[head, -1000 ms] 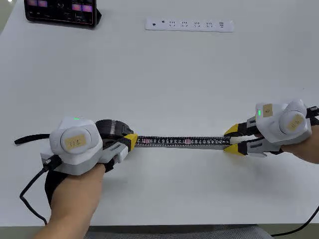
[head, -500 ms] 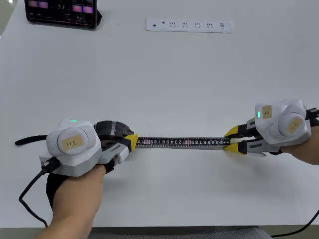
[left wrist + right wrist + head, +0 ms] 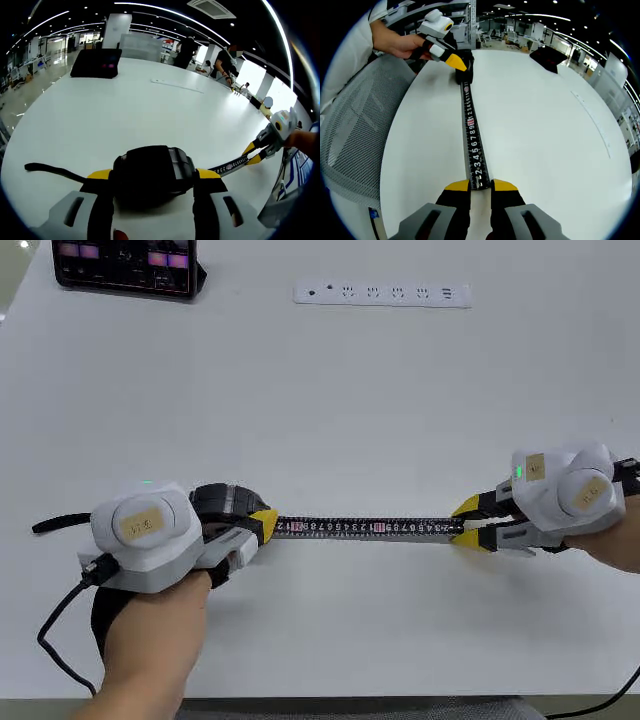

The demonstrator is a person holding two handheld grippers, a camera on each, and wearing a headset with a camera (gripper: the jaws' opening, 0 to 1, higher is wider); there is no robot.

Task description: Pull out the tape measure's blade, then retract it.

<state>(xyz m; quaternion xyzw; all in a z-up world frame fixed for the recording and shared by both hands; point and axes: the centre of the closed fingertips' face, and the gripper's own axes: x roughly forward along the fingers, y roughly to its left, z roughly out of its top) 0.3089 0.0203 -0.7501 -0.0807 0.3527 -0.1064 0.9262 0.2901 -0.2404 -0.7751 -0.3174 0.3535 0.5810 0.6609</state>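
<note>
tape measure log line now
left gripper: shut on black tape measure case | right gripper: shut on dark numbered blade | blade out

The blade point(image 3: 472, 136) bears numerals 2 through 9.

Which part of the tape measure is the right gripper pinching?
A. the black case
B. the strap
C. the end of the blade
C: the right gripper is shut on the end of the blade, while the left gripper holds the case.
</note>
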